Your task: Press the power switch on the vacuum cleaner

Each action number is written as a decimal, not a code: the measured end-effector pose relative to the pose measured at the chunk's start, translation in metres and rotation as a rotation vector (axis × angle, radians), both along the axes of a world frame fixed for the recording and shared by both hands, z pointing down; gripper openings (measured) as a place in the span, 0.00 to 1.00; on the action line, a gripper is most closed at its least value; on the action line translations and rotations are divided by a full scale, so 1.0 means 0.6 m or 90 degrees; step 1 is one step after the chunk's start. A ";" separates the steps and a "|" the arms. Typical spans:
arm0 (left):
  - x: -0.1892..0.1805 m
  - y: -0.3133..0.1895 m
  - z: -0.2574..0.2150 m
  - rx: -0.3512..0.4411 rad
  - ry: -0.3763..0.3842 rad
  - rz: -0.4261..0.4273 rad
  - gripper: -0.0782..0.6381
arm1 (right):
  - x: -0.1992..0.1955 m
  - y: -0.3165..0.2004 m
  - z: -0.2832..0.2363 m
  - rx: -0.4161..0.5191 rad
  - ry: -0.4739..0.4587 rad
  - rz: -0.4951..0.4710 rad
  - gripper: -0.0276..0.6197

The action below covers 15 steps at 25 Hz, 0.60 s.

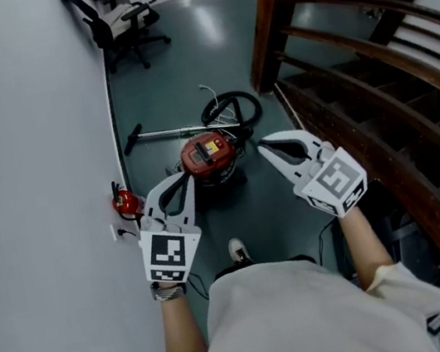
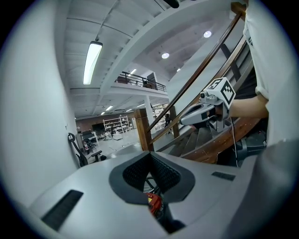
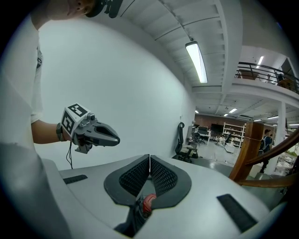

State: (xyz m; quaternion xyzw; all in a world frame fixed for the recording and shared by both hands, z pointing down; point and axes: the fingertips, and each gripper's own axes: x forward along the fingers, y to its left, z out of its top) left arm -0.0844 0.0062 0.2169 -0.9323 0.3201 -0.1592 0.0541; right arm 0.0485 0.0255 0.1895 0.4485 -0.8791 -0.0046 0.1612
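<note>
The red round canister vacuum cleaner (image 1: 210,157) stands on the dark green floor (image 1: 183,59), at 12 o'clock from the person. The left gripper (image 1: 189,180) appears at its 8 o'clock and the right gripper (image 1: 263,147) at its 3 o'clock. Both claws are closed tip to tip and hold nothing.

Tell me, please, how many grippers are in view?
2. The left gripper is left of the red vacuum cleaner, the right gripper right of it. None seems hidden.

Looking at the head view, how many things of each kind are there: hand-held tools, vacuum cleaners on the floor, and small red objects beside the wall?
Tools: 2, the left tool and the right tool
Vacuum cleaner: 1
Small red object by the wall: 1
Total: 4
</note>
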 end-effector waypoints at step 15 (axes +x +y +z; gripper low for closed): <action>-0.010 -0.079 0.046 -0.041 0.006 0.003 0.10 | 0.019 -0.104 0.101 -0.061 0.042 0.038 0.09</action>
